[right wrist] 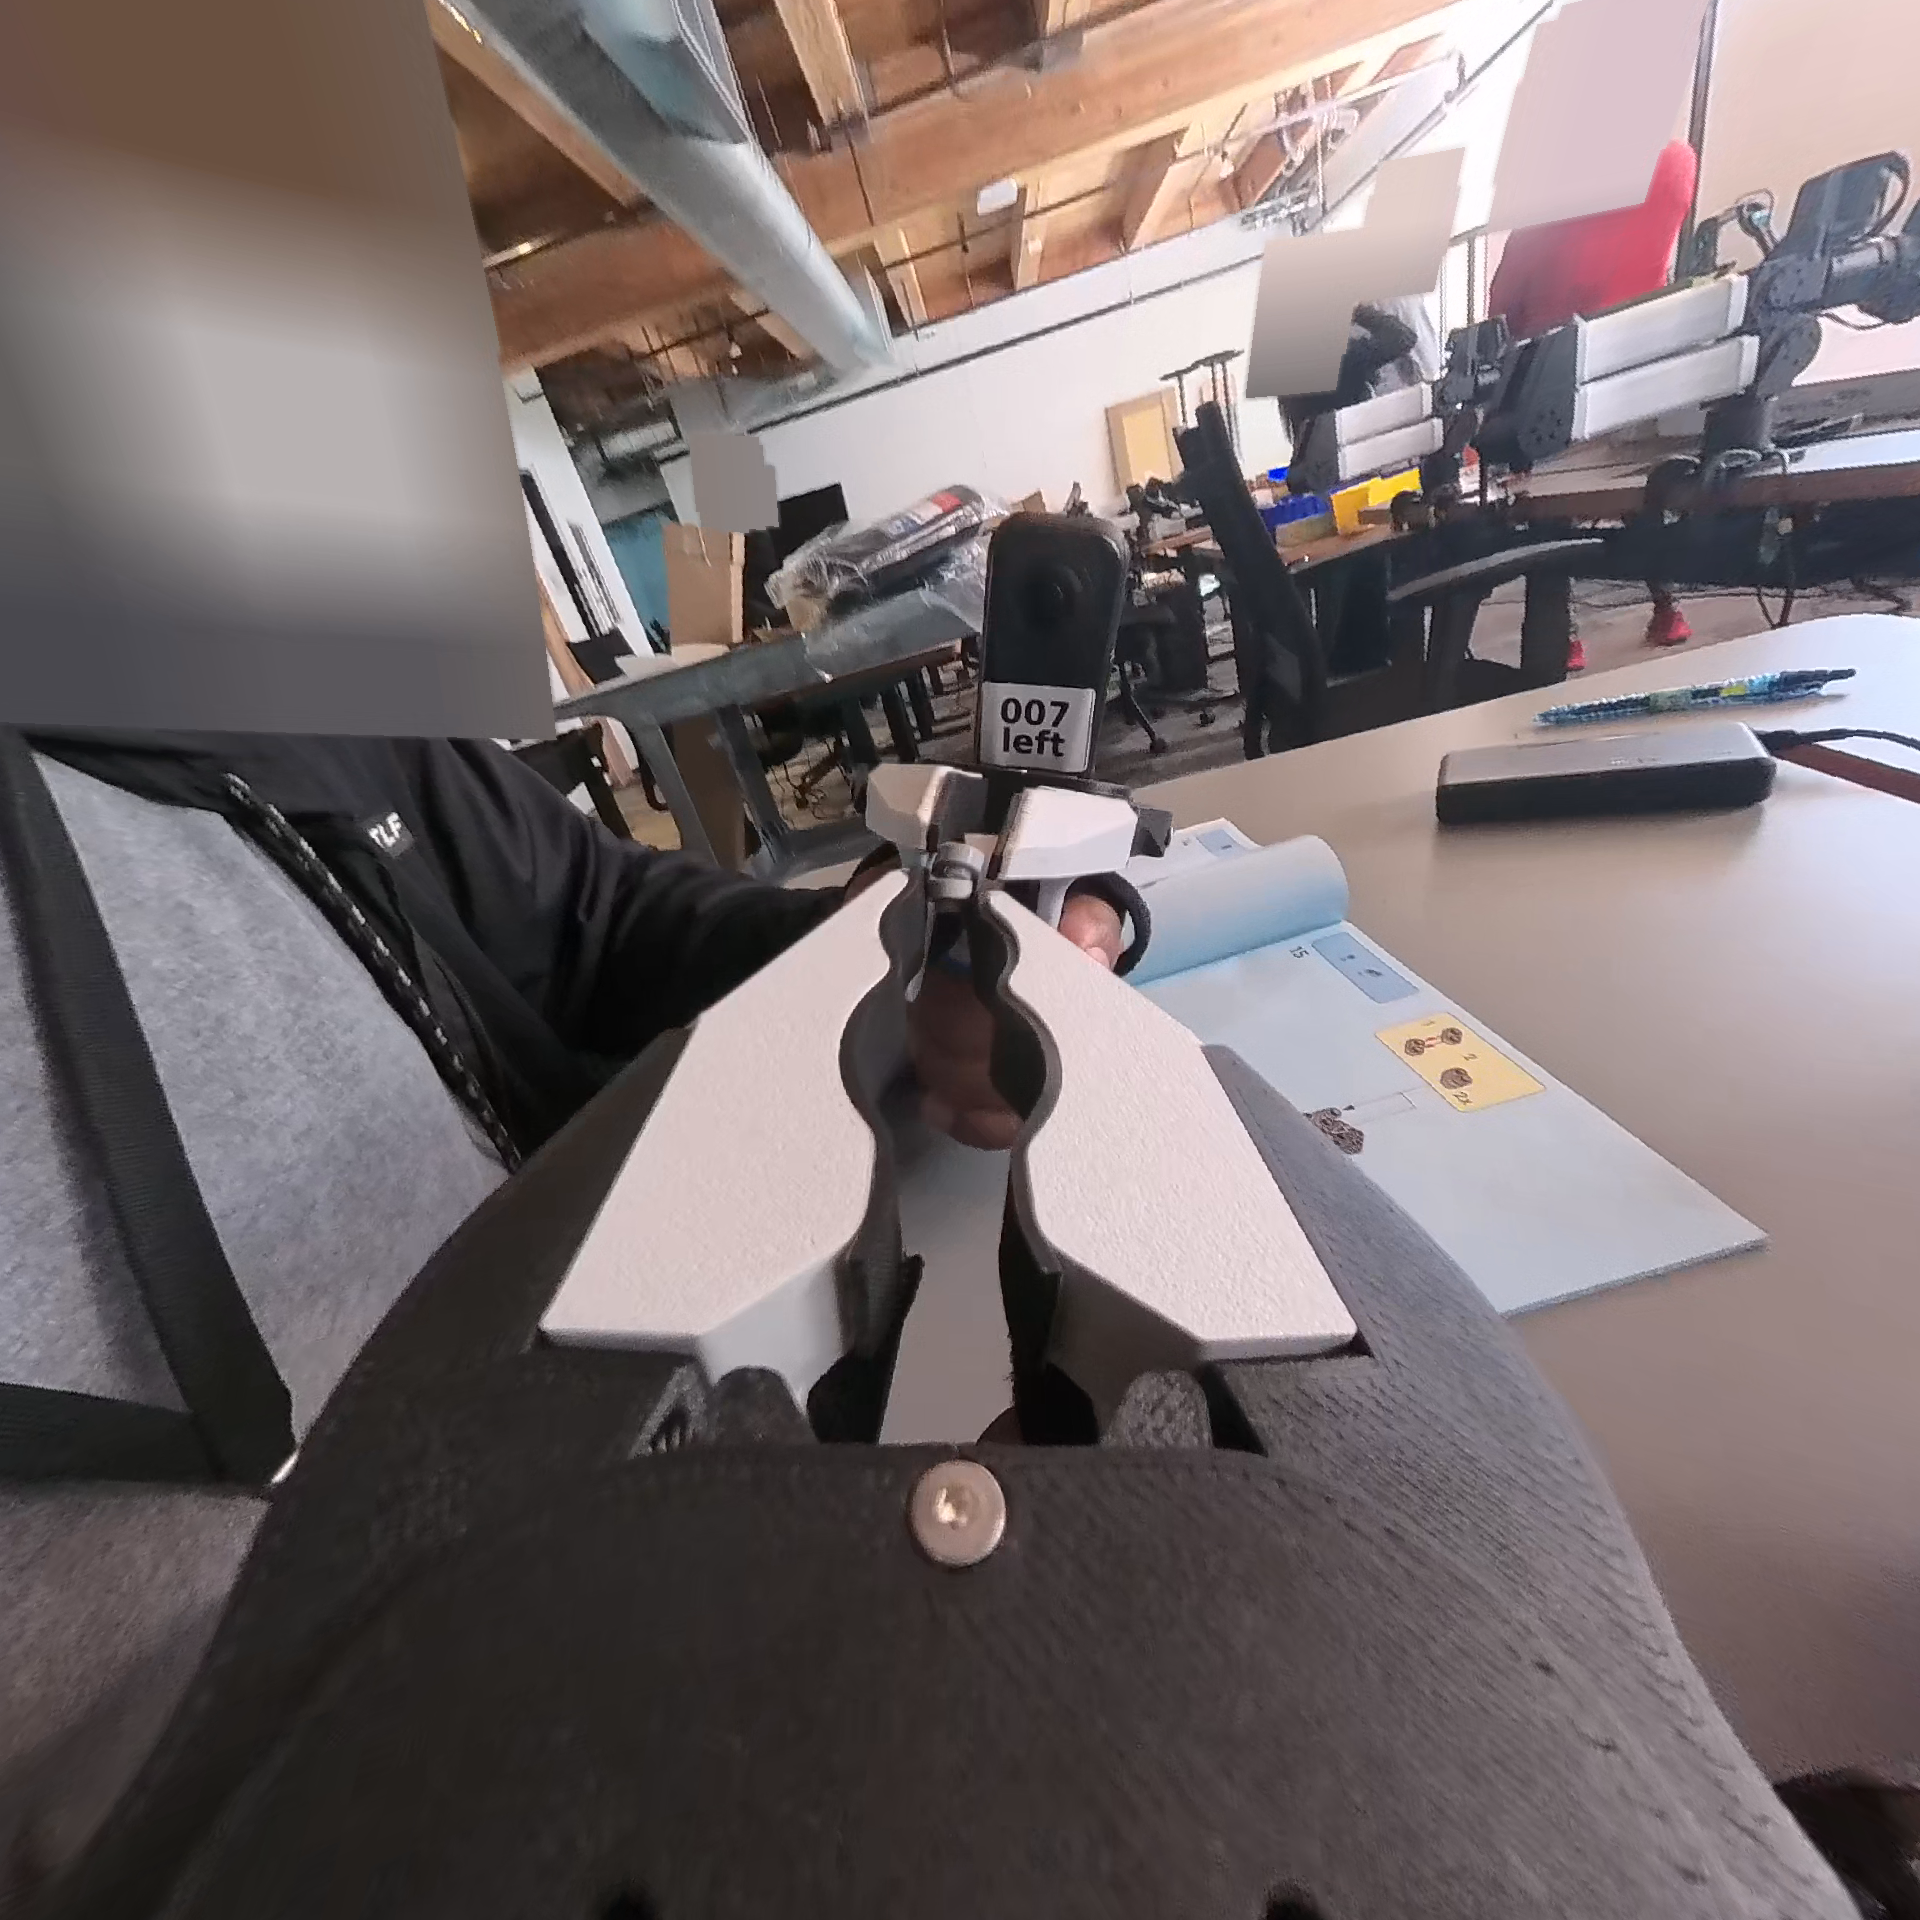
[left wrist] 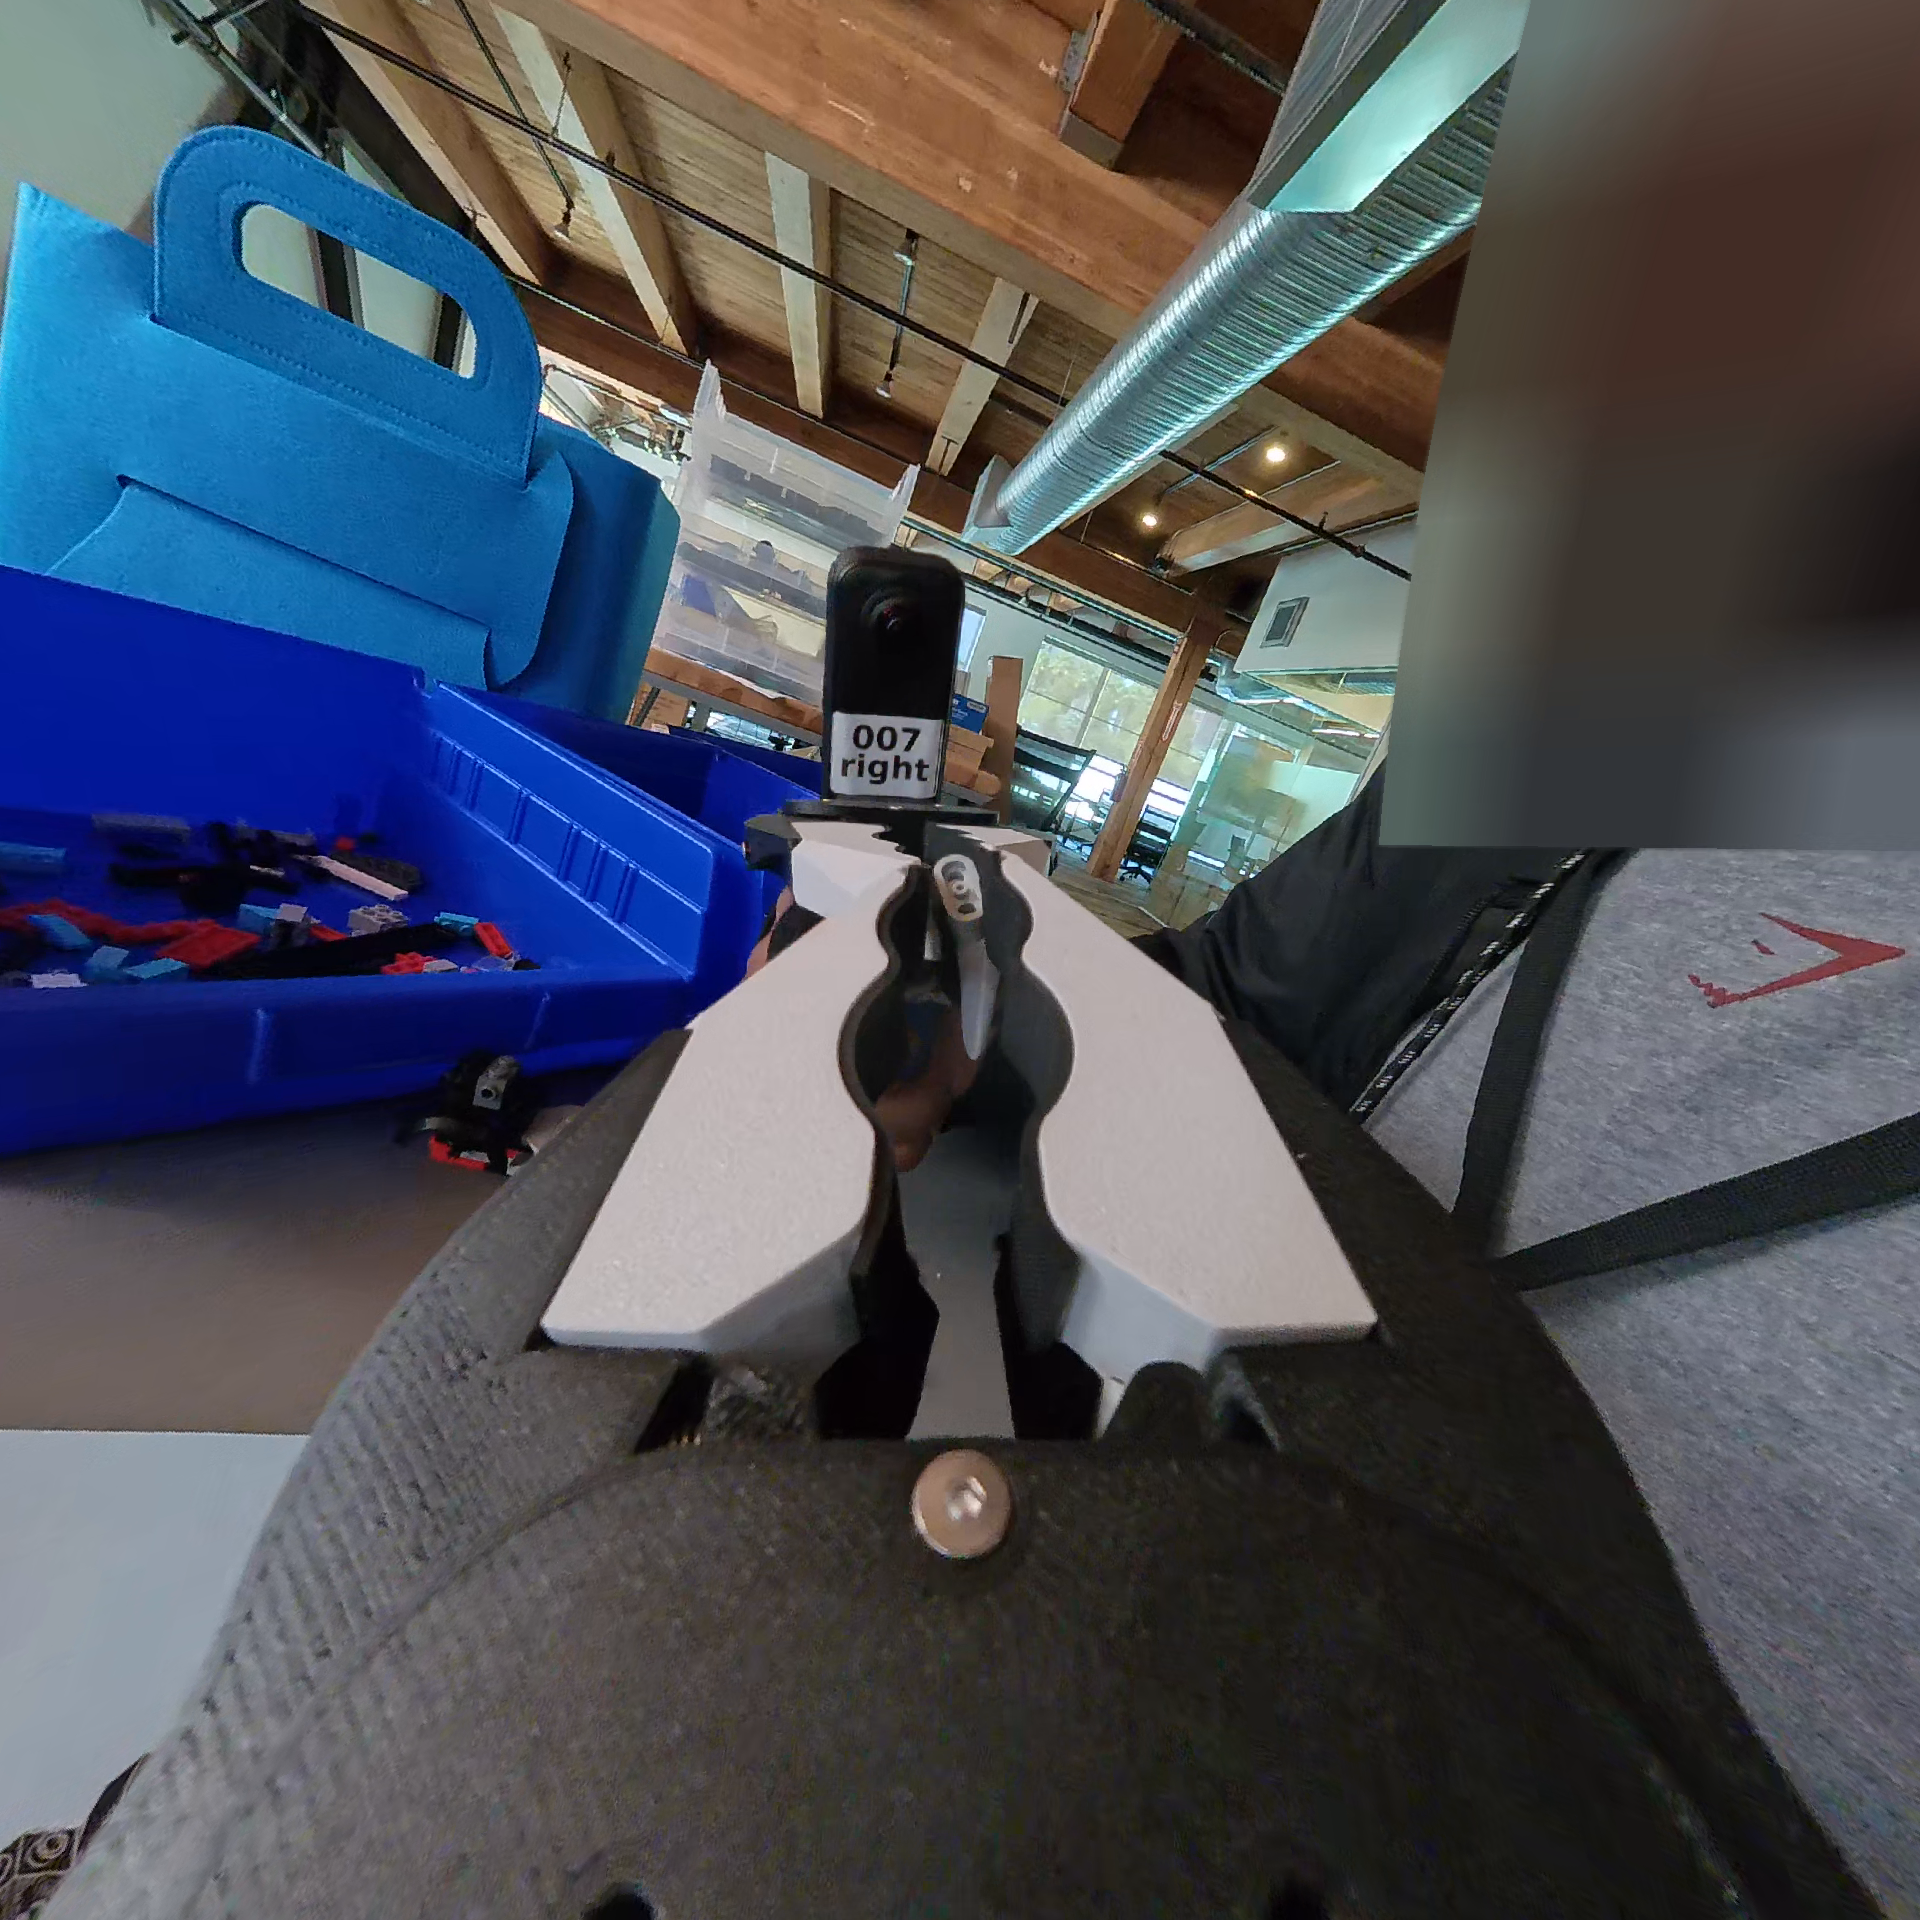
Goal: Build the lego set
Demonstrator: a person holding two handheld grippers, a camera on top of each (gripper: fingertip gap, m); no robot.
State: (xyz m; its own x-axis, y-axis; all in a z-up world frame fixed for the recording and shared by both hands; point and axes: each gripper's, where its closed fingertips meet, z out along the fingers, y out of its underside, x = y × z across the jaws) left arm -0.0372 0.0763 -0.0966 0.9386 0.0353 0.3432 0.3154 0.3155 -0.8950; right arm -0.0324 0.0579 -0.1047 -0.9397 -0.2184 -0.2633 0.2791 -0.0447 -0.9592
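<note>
My two grippers are raised off the table and meet tip to tip. A small grey lego piece (left wrist: 961, 891) with holes sits at the meeting point, and a pale blade-like part (left wrist: 977, 992) hangs from it. My left gripper (left wrist: 951, 883) is closed down on it. The right gripper (right wrist: 948, 888) is also closed around the grey piece (right wrist: 951, 871). Each view shows the other gripper head-on just behind the piece. A small black and red lego sub-build (left wrist: 478, 1112) lies on the table in front of the bin.
A blue bin (left wrist: 582, 997) with several loose lego pieces (left wrist: 208, 935) stands on the left, with a blue felt bag (left wrist: 270, 436) behind it. The open instruction booklet (right wrist: 1455, 1174), a black flat device (right wrist: 1600, 774) and a pen (right wrist: 1694, 691) lie on the table (right wrist: 1714, 1039). The person's torso is close by. The grippers are tip to tip, or close to it.
</note>
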